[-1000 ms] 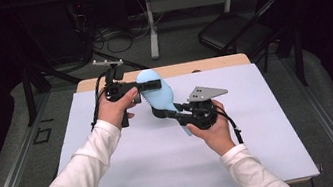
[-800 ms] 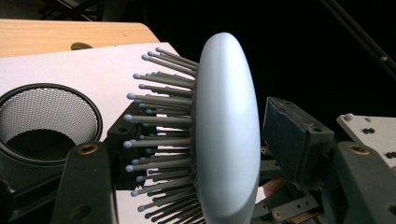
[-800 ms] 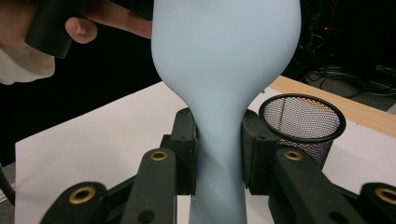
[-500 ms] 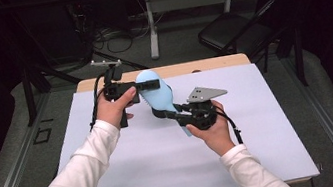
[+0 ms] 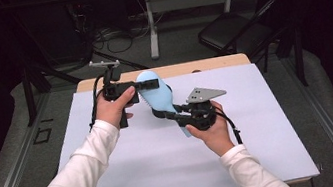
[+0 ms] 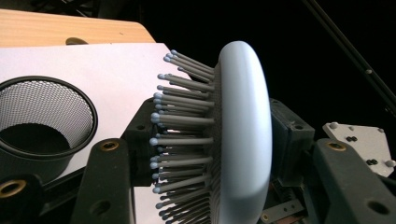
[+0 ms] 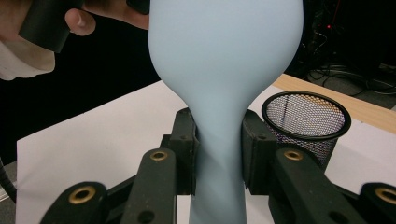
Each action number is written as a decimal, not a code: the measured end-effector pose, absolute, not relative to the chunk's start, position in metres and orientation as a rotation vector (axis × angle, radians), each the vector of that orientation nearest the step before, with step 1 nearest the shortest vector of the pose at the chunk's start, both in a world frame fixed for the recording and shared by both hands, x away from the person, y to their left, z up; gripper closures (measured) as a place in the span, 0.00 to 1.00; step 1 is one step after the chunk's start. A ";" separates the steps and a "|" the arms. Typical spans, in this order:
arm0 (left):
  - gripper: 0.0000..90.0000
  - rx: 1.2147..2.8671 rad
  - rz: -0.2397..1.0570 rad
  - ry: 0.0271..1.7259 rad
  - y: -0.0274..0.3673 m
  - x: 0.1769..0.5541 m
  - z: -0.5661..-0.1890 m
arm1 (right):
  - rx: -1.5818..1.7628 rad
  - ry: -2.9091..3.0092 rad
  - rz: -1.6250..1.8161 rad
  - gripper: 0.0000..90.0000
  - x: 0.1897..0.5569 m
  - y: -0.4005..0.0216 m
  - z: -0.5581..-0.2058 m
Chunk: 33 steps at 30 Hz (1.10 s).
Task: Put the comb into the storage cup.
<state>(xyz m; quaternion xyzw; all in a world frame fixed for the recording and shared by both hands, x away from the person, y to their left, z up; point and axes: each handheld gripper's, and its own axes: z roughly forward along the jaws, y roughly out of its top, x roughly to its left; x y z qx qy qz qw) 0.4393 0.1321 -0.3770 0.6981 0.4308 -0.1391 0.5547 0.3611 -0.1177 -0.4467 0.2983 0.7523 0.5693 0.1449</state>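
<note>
Here, the table (image 5: 276,157) with its white cover took up most of the high view, and above its far middle the person held a pale blue hairbrush (image 5: 157,97) between both tools. The brush was off the surface, its broad head toward the far side and its handle pointing near and right. A black mesh cup (image 7: 306,123) stood on the cover just beyond it, seen in the right gripper view.

The right gripper (image 5: 175,115) was clamped on the narrow neck of the handle, one pad pressed to each side. The left gripper (image 5: 150,83) came in from the left at the head; its jaws had just been closing, with the head between them, one jaw on the bristles (image 6: 182,140) and the other on the smooth back. They looked snug on it, though the exact contact at the bristle side was hard to make out.

This seemed to be a handover, or a two-handed regrip, of the brush. Next, the left grip would need to prove firm before the right jaws let go, and then the brush could probably be steered toward the cup.
</note>
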 end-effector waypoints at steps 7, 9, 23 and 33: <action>0.53 1.649 -0.343 1.028 0.133 0.439 -0.378 | 0.857 2.171 1.639 0.78 0.361 -0.117 -0.448; 0.53 1.643 -0.349 1.032 0.133 0.439 -0.378 | 0.856 2.172 1.639 0.78 0.361 -0.117 -0.448; 0.54 1.628 -0.393 1.069 0.135 0.440 -0.379 | 0.855 2.170 1.633 0.78 0.360 -0.116 -0.449; 0.55 1.622 -0.414 1.089 0.135 0.441 -0.379 | 0.865 2.173 1.635 0.77 0.360 -0.115 -0.449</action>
